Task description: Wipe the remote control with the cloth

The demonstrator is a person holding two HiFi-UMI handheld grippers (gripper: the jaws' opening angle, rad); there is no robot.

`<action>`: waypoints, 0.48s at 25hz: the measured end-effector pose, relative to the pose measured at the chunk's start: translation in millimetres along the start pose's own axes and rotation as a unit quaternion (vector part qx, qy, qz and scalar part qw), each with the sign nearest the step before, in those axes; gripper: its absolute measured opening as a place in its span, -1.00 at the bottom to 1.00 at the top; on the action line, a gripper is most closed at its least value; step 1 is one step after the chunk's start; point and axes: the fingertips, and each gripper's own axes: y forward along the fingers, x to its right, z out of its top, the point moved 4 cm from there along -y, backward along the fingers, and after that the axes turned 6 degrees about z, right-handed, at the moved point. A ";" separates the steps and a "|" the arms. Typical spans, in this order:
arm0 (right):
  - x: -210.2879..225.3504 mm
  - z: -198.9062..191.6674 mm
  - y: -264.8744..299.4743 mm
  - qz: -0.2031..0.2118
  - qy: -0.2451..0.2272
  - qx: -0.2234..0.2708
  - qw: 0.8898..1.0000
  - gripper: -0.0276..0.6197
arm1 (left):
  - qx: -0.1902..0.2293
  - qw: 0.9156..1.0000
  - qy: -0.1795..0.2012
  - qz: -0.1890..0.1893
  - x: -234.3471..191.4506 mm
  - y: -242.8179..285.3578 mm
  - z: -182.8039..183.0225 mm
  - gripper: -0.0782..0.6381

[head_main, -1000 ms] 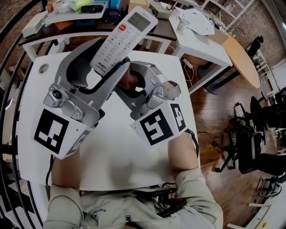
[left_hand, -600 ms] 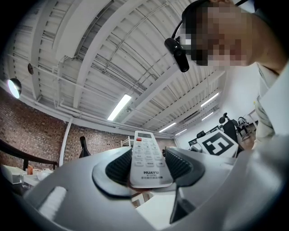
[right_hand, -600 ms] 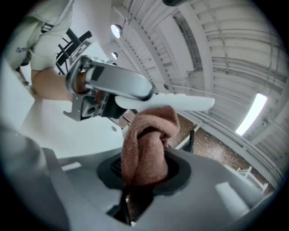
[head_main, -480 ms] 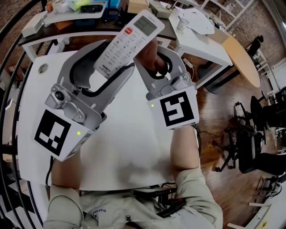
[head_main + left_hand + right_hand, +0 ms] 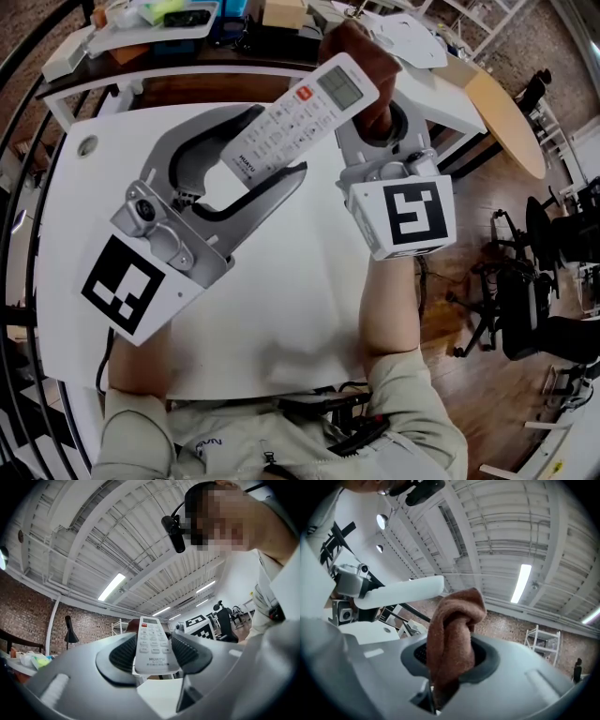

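A person sits at a white table [image 5: 281, 309] and holds two hand tools up in the air above it. The left gripper [image 5: 277, 141], at the left of the scene, pinches a white remote control [image 5: 302, 120] near its lower end. Its two ridged pads press on the remote's long edges. The remote sticks out towards the far right, with its buttons and small screen facing up.

The right gripper [image 5: 378, 111], at the right, has its jaws pressed together on a wad of brown cloth [image 5: 367, 54], which bulges out past the tips. The cloth sits at the far end of the remote, by the screen and partly behind it. In the right gripper view it looks hard against the remote's edge, though I cannot be sure it touches.

To my eye the wiping itself is in hand, with the cloth working at the far end rather than on the button face. The next move seems to call for drawing the cloth along the remote towards the near end with light, even pressure. The left grip needs to stay firm, since the remote is held at one end only and could pivot or slip. Turning the remote slightly would bring the button face to the cloth.
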 end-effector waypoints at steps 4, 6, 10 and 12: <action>-10.1 7.5 4.8 0.012 -0.016 0.012 1.000 -0.61 | -0.002 1.000 -0.004 -0.006 0.9 -0.3 -0.9 -0.10; -16.0 11.0 7.3 0.020 -0.022 0.020 0.999 -0.61 | -0.003 1.000 -0.006 -0.006 1.1 -0.7 -1.1 -0.10; -29.2 13.0 13.1 0.039 -0.045 0.023 0.998 -0.61 | -0.001 1.000 -0.012 -0.008 0.0 -0.2 -0.4 -0.10; -36.5 13.7 15.0 0.049 -0.059 0.022 0.997 -0.61 | 0.001 1.000 -0.014 -0.009 0.1 0.1 0.3 -0.10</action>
